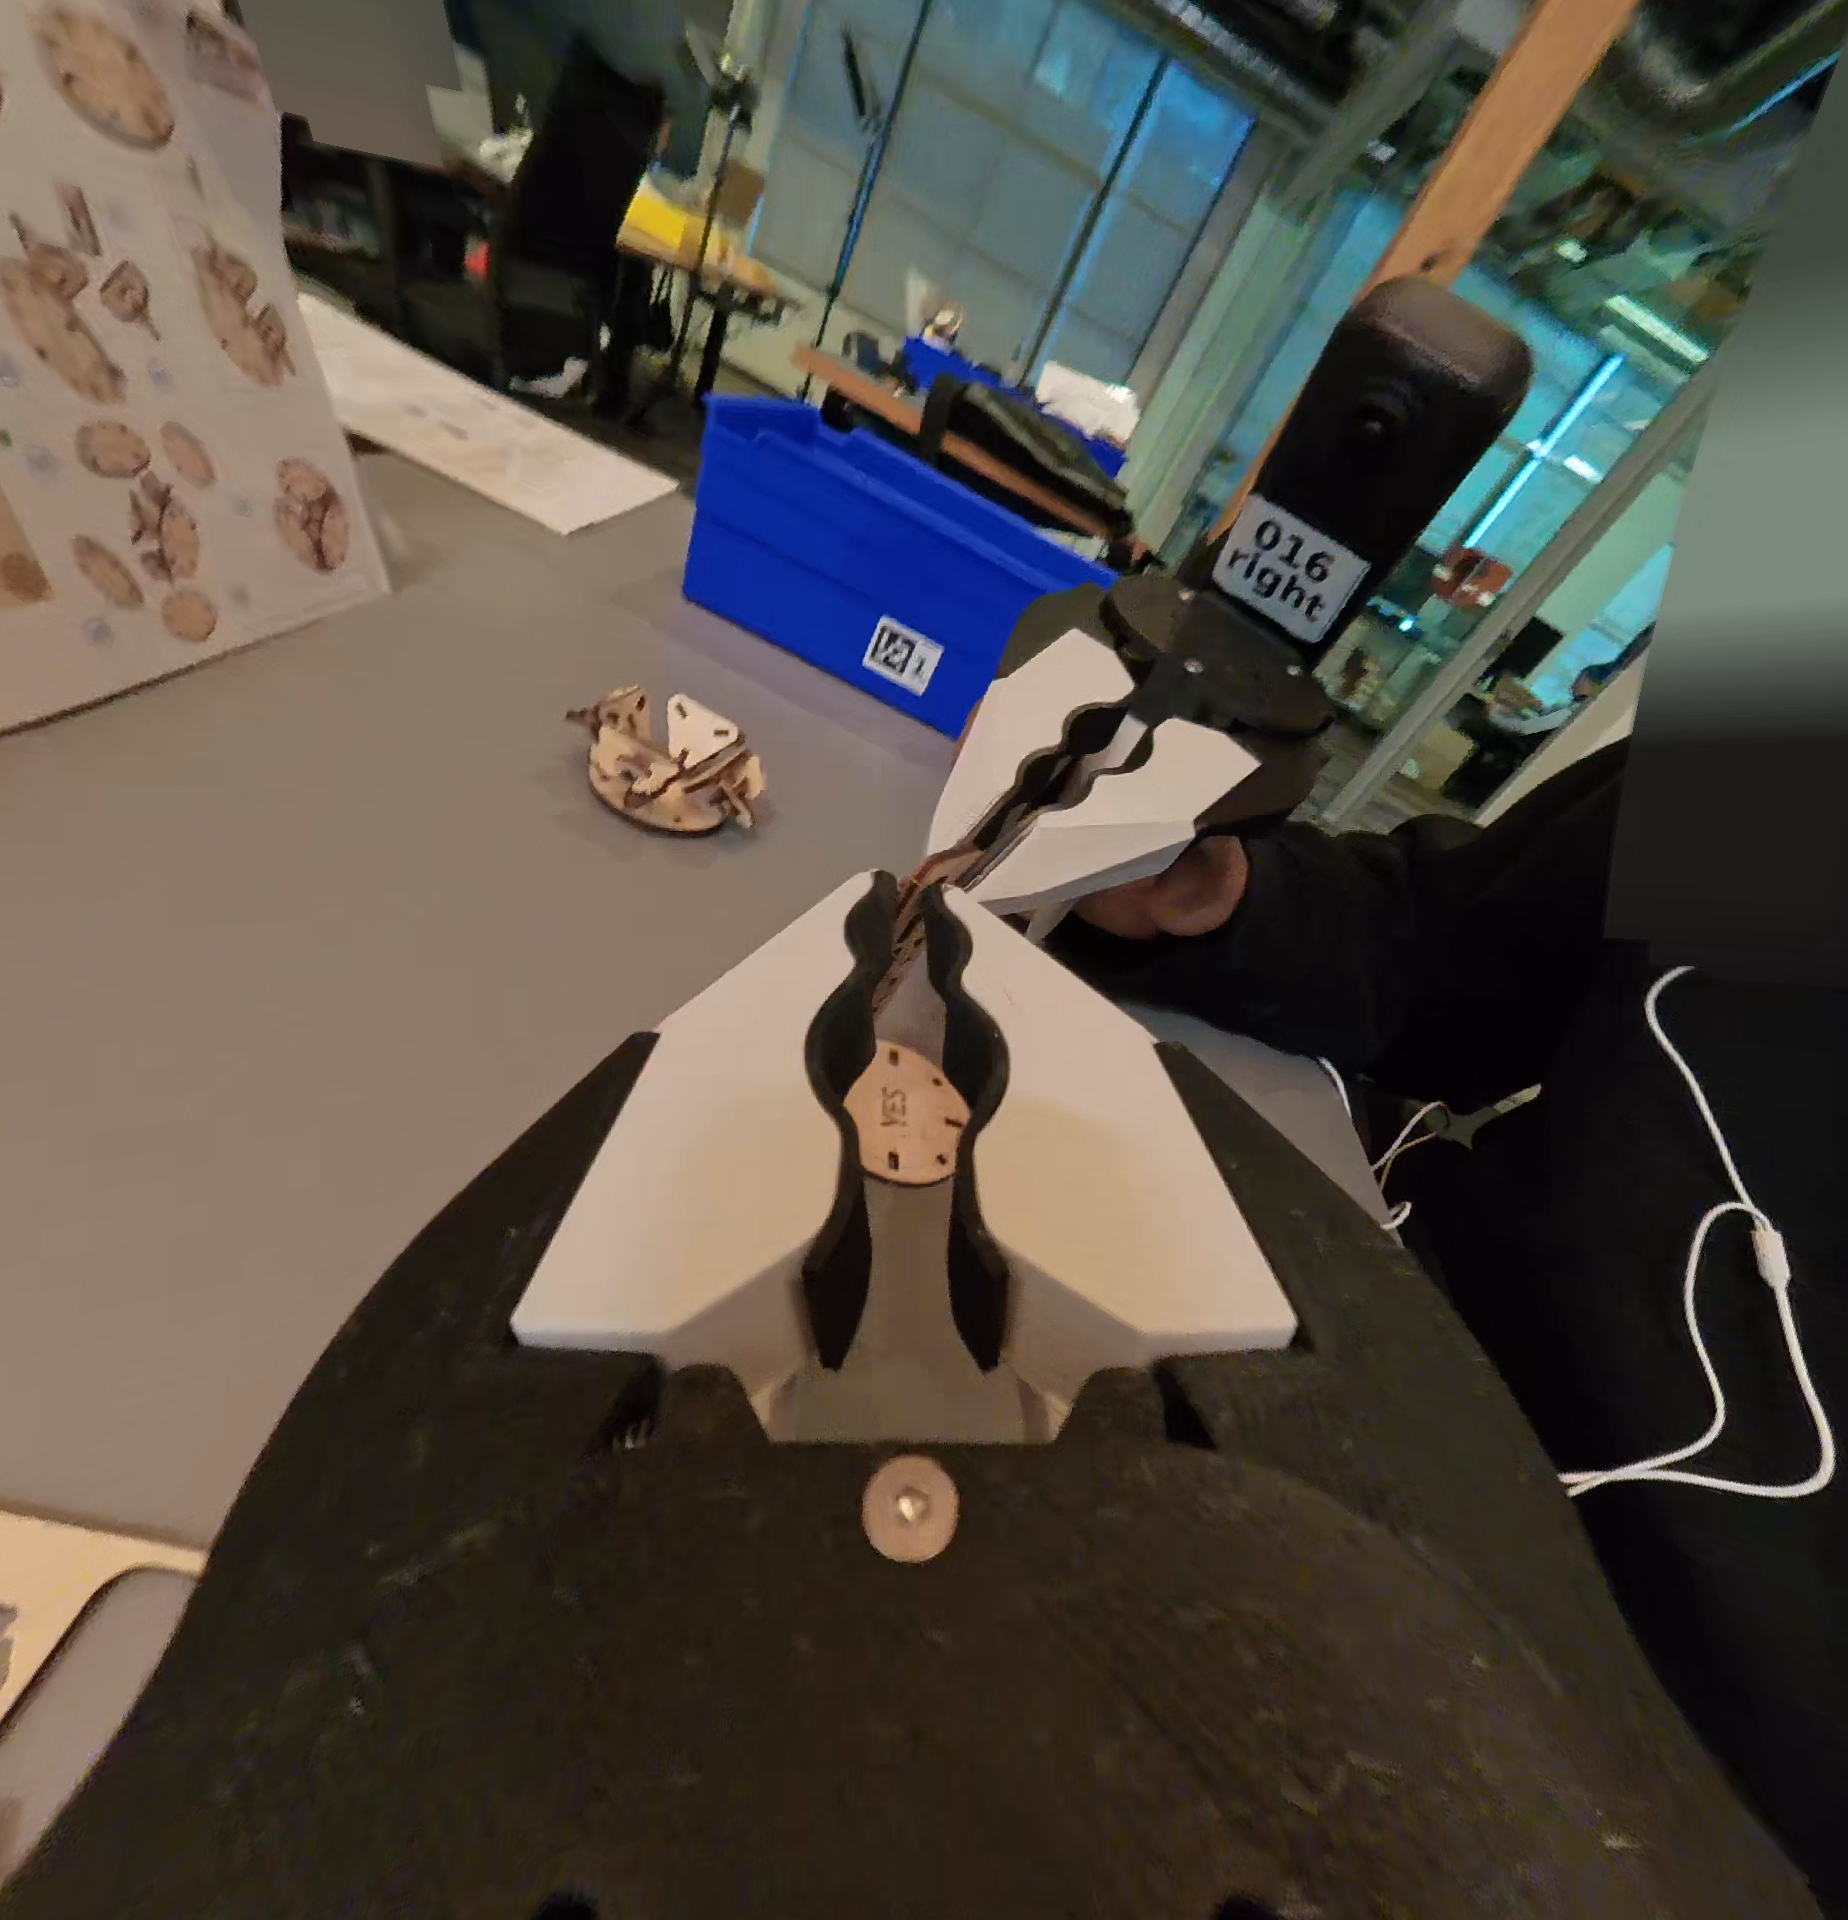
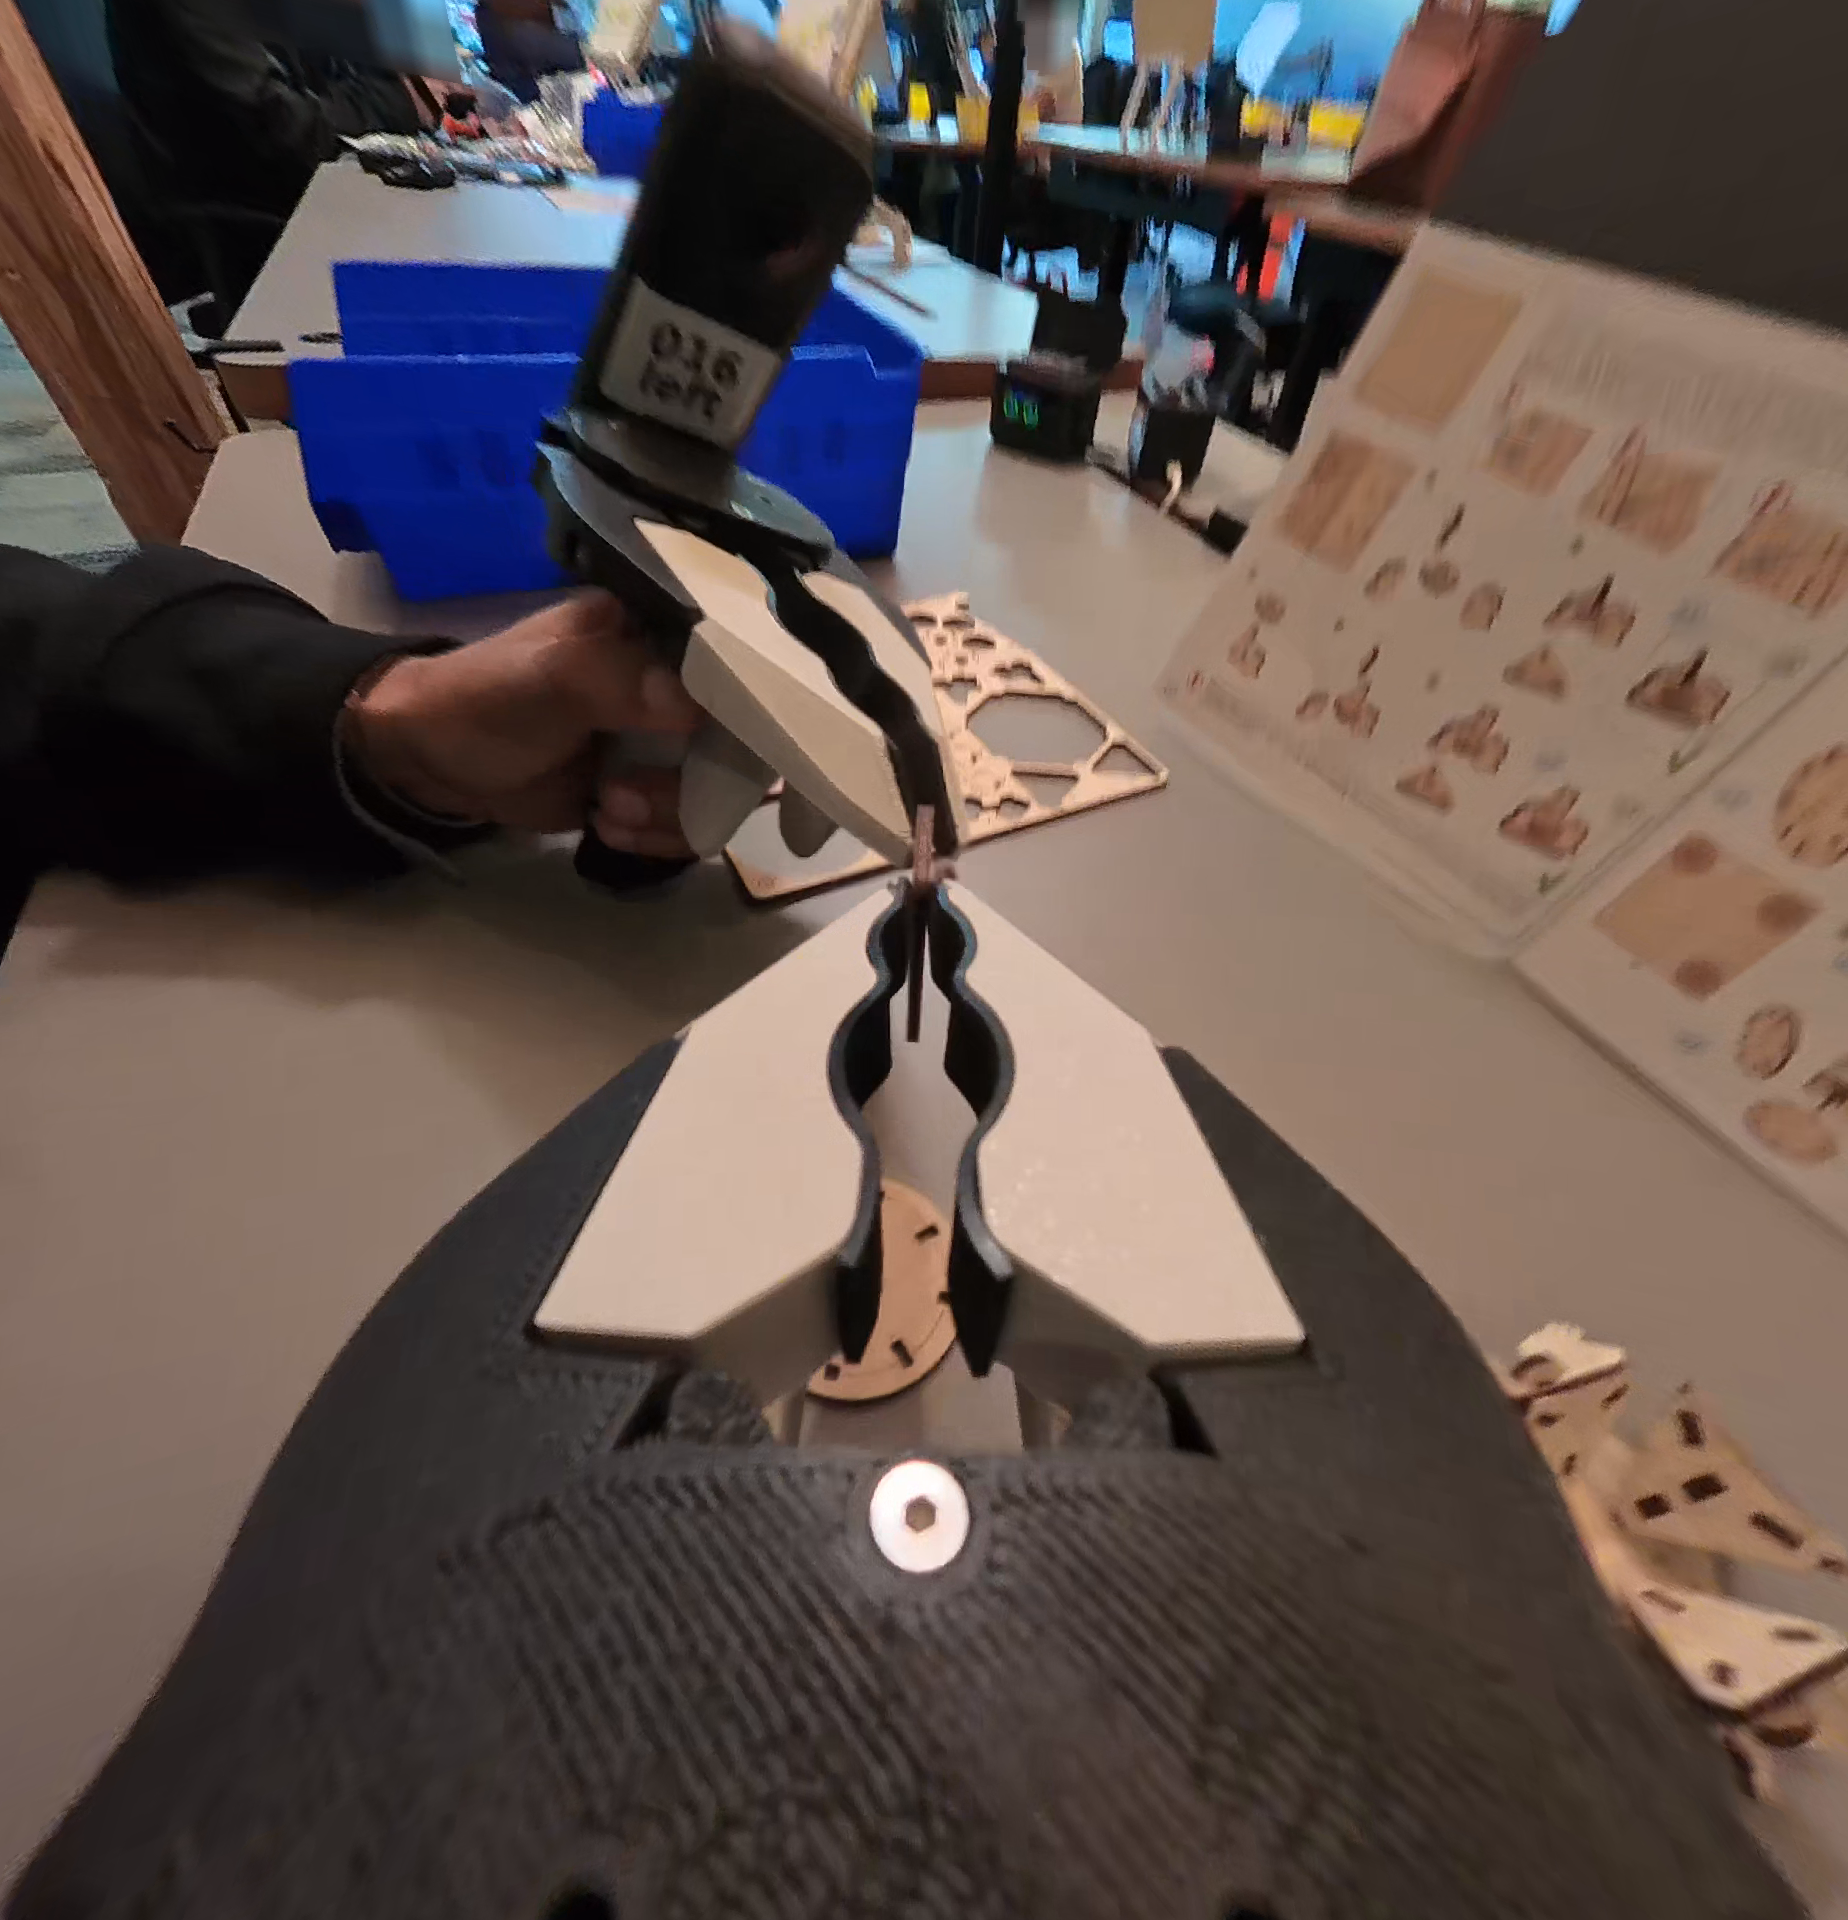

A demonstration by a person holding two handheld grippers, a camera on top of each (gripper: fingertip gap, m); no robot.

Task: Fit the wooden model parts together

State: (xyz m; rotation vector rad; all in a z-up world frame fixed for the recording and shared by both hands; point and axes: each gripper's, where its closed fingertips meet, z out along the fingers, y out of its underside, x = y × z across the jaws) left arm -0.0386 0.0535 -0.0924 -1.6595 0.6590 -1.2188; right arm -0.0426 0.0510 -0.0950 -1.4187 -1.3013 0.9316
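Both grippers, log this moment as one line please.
left gripper: shut on thin flat wooden piece | right gripper: shut on thin dark wooden strip | tips meeting above grey table

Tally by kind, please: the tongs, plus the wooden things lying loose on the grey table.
Tongs: 2 (left, right)
Round wooden disc: 1
Cut-out plywood sheet: 1
Part-built wooden model: 1
Total: 5

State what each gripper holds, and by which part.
Left gripper and right gripper each pinch a thin flat wooden piece edge-on at the fingertips; the pieces meet between them, so exact hold points stay unclear.
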